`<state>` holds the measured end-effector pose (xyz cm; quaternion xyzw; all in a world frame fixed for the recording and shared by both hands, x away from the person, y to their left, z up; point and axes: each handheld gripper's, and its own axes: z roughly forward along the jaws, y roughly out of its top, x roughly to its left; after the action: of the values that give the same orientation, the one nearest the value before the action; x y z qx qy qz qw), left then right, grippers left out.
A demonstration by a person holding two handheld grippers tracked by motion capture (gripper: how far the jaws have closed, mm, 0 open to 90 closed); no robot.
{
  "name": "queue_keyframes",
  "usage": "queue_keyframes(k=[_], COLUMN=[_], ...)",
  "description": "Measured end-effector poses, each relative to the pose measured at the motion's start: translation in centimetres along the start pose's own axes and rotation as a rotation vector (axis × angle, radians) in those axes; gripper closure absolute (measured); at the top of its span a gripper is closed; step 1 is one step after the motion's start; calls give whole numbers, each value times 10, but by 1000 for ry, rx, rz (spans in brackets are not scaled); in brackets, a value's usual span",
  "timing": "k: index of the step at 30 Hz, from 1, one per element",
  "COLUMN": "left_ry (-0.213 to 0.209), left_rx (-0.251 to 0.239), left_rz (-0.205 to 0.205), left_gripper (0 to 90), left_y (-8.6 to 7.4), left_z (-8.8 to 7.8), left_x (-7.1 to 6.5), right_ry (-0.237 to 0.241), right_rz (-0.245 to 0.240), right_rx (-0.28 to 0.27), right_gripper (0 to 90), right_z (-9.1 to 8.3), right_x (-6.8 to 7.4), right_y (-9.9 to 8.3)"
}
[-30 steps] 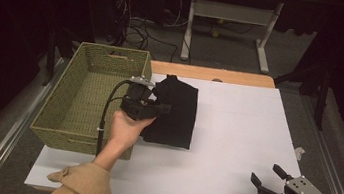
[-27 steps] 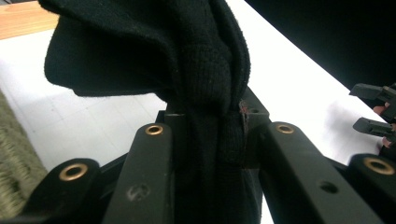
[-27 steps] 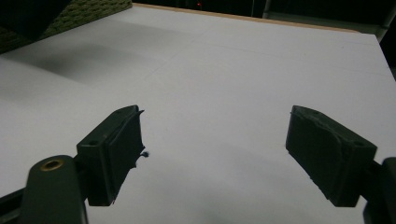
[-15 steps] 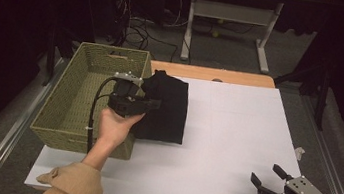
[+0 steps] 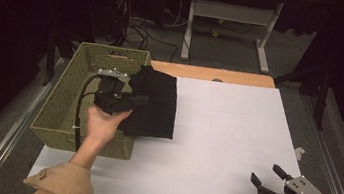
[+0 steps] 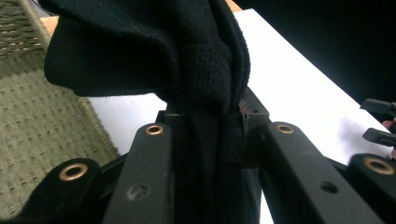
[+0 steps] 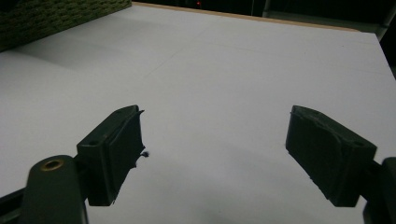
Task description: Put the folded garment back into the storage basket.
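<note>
A wide white-topped desk with a pale wooden far edge is seen from above. A rectangular olive-green woven basket is set on its left end. A black knitted cloth is draped over the basket's right rim, its greater part lying on the desk just beside the basket. A bunched fold of the cloth is clamped between the fingers of the left gripper. The right gripper is held low at the desk's near right corner, well apart from the cloth, its fingers spread wide with nothing between them.
</note>
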<state>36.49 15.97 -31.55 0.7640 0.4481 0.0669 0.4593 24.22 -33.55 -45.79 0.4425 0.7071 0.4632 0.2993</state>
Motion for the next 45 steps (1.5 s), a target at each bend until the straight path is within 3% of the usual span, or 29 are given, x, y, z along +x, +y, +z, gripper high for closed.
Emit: queue_keyframes(k=[35, 45], left_ry=[40, 71], left_rx=[-79, -85], left_rz=[-72, -63], left_gripper=[683, 683], left_y=[-11, -9], left_z=[-47, -54], left_x=[34, 36], right_ry=[1, 1], right_rz=[-2, 1], right_rx=[3, 4], right_gripper=[192, 192], right_z=[0, 1], right_x=[0, 0], right_y=[0, 0])
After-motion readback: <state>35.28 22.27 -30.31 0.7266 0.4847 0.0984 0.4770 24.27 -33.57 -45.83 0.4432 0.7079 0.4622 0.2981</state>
